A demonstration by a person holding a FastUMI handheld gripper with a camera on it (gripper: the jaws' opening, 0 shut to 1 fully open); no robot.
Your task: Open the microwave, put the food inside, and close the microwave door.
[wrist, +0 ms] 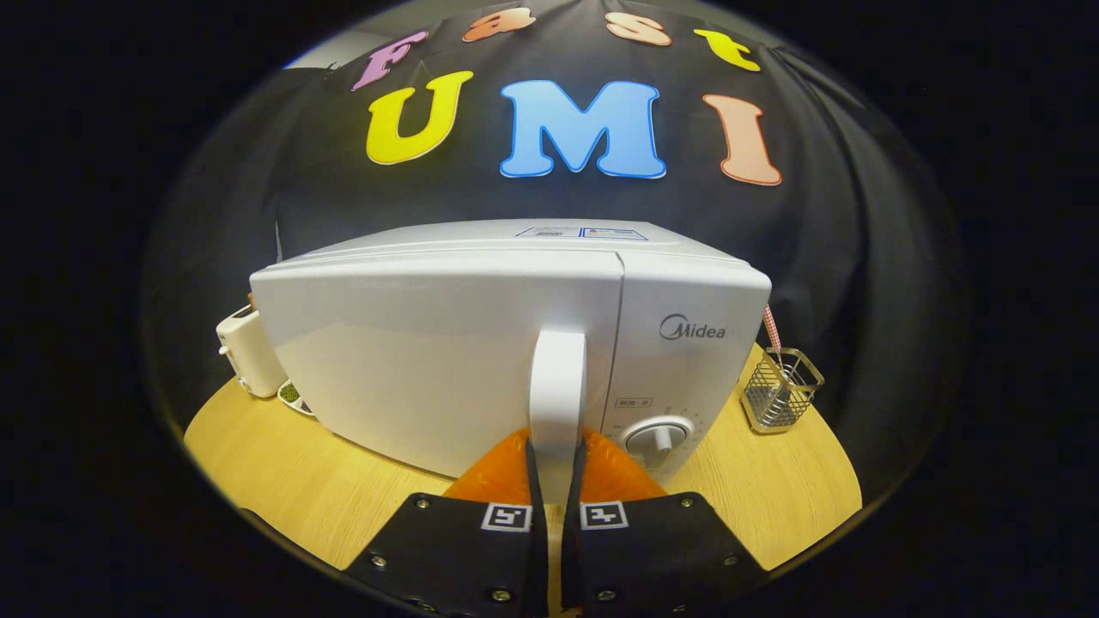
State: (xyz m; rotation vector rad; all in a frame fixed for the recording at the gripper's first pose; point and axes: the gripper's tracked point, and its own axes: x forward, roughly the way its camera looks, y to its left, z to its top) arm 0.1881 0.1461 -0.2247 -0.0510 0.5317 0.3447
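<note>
A white microwave (687,292) stands on the round wooden table (283,481). Its door (412,360) has swung slightly out from the body on the handle side. The door's upright white handle (558,386) runs down between my fingers. My gripper (556,463) is shut on the lower part of that handle, one finger on each side. A round dial (659,439) sits on the control panel just right of the handle. A small dish with green food (292,393) peeks out from behind the microwave's left corner.
A cream toaster (245,350) stands to the left of the microwave, at the table's edge. A metal mesh holder (781,390) stands to the right, with a red-and-white straw behind it. Bare tabletop lies left and right of my fingers.
</note>
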